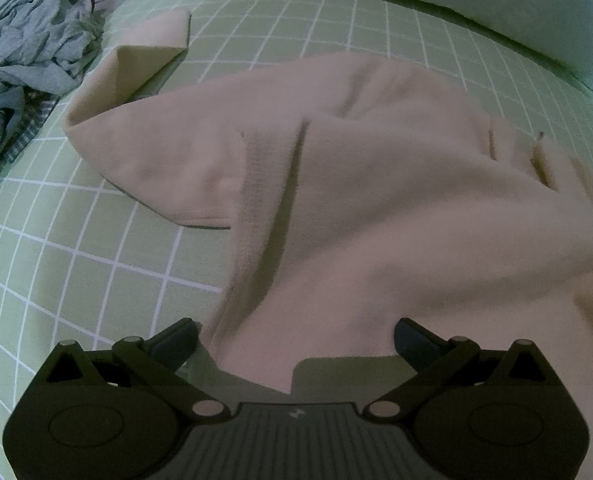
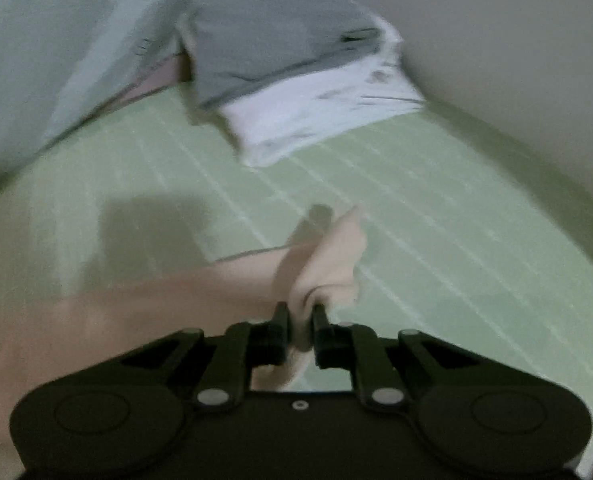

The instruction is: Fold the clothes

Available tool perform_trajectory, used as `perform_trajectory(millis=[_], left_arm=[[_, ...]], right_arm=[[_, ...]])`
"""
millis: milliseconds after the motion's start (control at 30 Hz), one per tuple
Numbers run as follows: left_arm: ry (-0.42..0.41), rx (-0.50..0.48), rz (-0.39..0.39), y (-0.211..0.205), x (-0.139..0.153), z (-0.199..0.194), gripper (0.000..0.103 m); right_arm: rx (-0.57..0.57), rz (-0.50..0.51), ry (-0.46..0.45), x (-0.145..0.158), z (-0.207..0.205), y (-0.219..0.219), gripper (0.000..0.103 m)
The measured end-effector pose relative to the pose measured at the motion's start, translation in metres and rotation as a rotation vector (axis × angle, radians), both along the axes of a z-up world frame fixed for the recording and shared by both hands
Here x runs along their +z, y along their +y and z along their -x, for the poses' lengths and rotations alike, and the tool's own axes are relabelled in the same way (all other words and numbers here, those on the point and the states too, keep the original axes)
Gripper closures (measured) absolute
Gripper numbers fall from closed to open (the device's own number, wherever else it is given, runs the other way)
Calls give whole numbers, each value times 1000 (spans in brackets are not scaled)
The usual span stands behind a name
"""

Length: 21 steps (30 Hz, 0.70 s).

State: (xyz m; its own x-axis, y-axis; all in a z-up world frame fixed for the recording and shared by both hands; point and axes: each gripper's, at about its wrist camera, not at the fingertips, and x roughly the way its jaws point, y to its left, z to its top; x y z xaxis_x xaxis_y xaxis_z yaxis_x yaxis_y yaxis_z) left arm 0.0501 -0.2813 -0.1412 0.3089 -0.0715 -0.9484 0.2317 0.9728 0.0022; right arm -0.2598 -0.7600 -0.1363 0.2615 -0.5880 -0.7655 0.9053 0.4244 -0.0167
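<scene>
Left wrist view: the left gripper point(image 1: 296, 340) hangs over the pink garment point(image 1: 376, 200), jaws spread wide and holding nothing, fabric lying between and below them. The garment sprawls across the green grid mat point(image 1: 76, 260), one sleeve point(image 1: 136, 60) bent up toward a crumpled grey clothes pile point(image 1: 32, 40) at the mat's far left edge. It looks tilted down onto the cloth, ready to bite a hem.

Right wrist view, blurred: the right gripper point(image 2: 301, 320) is clenched on a bunched corner of the pink garment point(image 2: 324, 264), cloth trailing off to the left. Beyond it, a folded stack point(image 2: 296, 80), grey on white, sits at the mat's far end. The gripper points low and forward along the mat.

My read: a fold is being drawn across. Best done with the free gripper pinching the matching edge, both lifting level, keeping the cloth taut so no crease sets in.
</scene>
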Motion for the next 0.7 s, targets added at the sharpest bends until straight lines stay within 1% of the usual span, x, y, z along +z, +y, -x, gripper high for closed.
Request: perform_trajectory(millis=[67, 133, 167, 200, 233, 267, 300, 333, 367, 400, 500, 567, 633, 700], left_arm=[[-6, -2, 1, 0, 0, 1, 0], [-12, -6, 3, 1, 0, 1, 0], [-12, -9, 3, 1, 0, 1, 0], [-12, -13, 3, 1, 1, 1, 0], [-11, -16, 3, 1, 1, 1, 0], [-4, -18, 3, 1, 1, -1, 0], [7, -20, 3, 1, 1, -2, 0], [23, -18, 8, 2, 2, -5, 0], [41, -17, 14, 4, 2, -7, 0], [47, -7, 33, 6, 6, -9, 0], [3, 22, 110, 17, 25, -15, 0], [-53, 22, 145, 24, 42, -22, 0], [-168, 11, 133, 27, 61, -29, 0], [-243, -41, 118, 25, 73, -41, 0]], right_arm=[[-65, -15, 6, 2, 16, 7, 91], [-86, -14, 54, 3, 19, 13, 88], [-93, -12, 83, 4, 20, 16, 81], [-93, -4, 122, 5, 17, 19, 70], [-86, 10, 158, 6, 12, 21, 66], [-72, 21, 170, 7, 7, 23, 57], [-53, 28, 161, 10, 1, 26, 51], [-32, 30, 144, 13, -7, 28, 47], [-3, 33, 122, 16, -17, 32, 39], [34, 38, 100, 18, -28, 36, 35], [220, 47, 46, 25, -74, 55, 32], [357, 30, 7, 27, -109, 71, 31], [480, -2, -29, 25, -142, 88, 28], [592, -27, -51, 22, -173, 106, 28]])
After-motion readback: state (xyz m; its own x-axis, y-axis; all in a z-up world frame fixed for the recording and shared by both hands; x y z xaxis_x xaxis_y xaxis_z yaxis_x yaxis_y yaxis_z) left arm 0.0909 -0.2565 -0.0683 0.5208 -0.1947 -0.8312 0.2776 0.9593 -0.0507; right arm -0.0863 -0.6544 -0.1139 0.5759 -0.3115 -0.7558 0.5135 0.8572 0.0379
